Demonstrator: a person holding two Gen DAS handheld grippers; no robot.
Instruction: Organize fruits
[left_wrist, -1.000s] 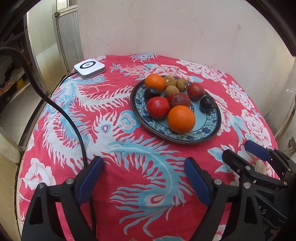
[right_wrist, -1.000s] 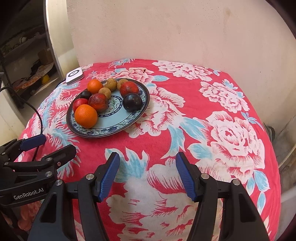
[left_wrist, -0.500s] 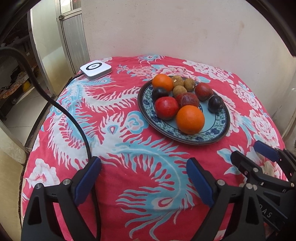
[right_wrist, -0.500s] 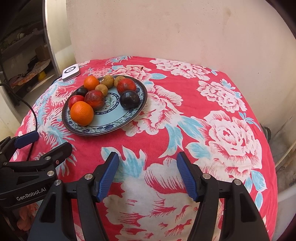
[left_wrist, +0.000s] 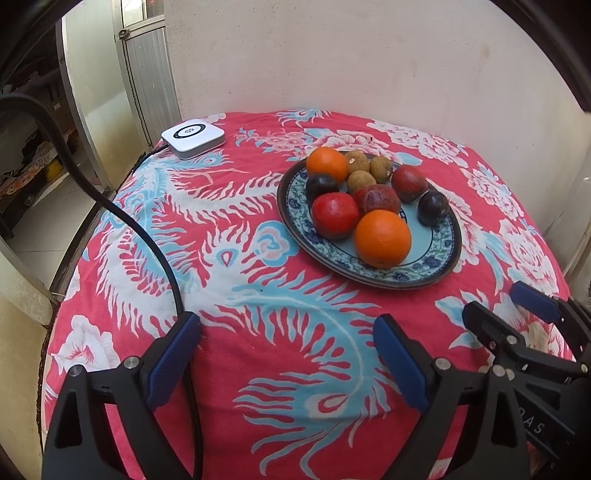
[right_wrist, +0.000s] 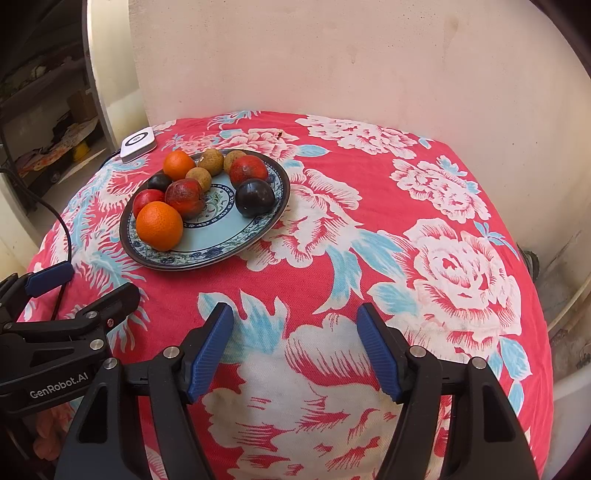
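Note:
A blue-patterned plate (left_wrist: 399, 277) (right_wrist: 192, 258) sits on the red flowered tablecloth. It holds two oranges (left_wrist: 382, 238) (right_wrist: 159, 225), red fruits (left_wrist: 334, 214), dark plums (left_wrist: 432, 206) (right_wrist: 255, 197) and small brown longans (left_wrist: 356, 161). My left gripper (left_wrist: 284, 325) (right_wrist: 96, 280) hovers open over the cloth, near side and left of the plate, with nothing between its fingers. My right gripper (right_wrist: 294, 311) (left_wrist: 496, 301) hovers near side and right of the plate. Its jaws are opening and nothing is between them.
A white square device (left_wrist: 192, 138) (right_wrist: 137, 142) lies at the table's far left, and a black cable (left_wrist: 110, 206) runs from it along the left edge. A plaster wall stands behind the round table. A doorway opens at the left.
Both pairs of jaws stand slightly wider than a second ago. The fruits and the plate have not moved.

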